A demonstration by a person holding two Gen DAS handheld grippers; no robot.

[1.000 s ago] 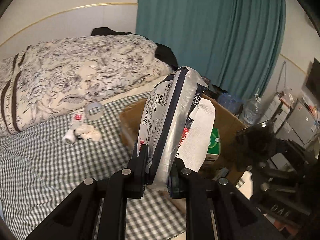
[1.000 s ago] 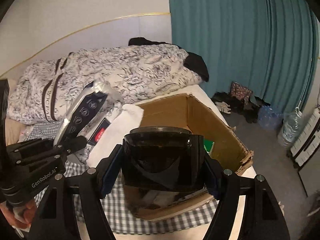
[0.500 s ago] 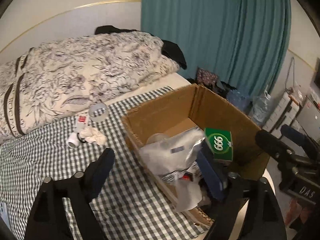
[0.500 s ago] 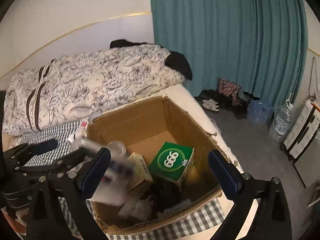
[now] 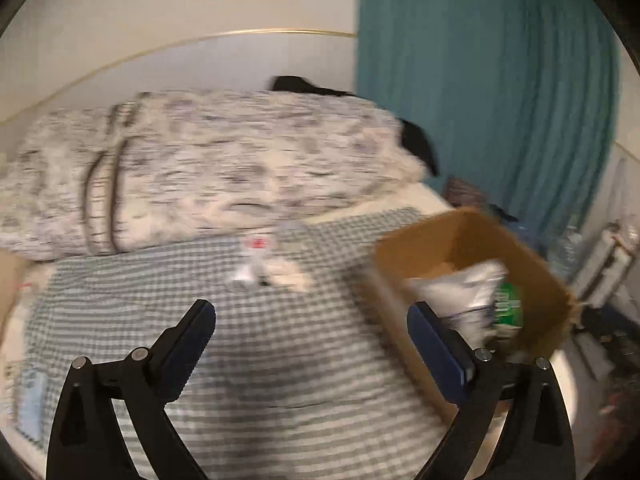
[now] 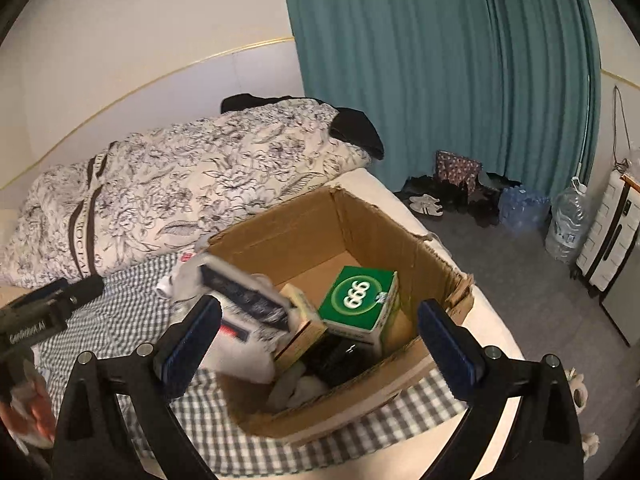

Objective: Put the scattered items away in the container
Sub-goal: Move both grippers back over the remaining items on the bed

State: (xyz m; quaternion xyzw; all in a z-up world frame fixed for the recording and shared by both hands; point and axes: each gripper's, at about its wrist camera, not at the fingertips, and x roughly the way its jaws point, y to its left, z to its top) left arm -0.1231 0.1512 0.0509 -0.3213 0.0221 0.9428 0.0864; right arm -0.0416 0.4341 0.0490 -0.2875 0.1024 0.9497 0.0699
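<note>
The open cardboard box [image 6: 320, 232] stands on the checked sheet at the bed's edge. Inside it lie a silvery tissue pack [image 6: 240, 300], a green carton [image 6: 360, 300], a tan carton and a dark item [image 6: 340, 356]. My right gripper [image 6: 320, 308] hovers above the box, open and empty. My left gripper [image 5: 310, 312] is over the sheet to the left of the box [image 5: 460, 236]; its jaws are opening with nothing between them. Small white bits [image 5: 264, 272] and a red-labelled piece [image 5: 258, 243] lie on the sheet ahead of it, blurred.
A floral duvet [image 6: 180, 184] is bunched along the back of the bed, with dark clothes on it. Right of the bed are a teal curtain [image 6: 440, 80], grey floor, shoes and water bottles [image 6: 568, 224]. A hand [image 6: 32, 408] holds the left gripper's handle.
The left gripper let the tissue pack drop into the box, opened and swung left over the sheet. The right gripper released its dark item into the box and opened wide.
</note>
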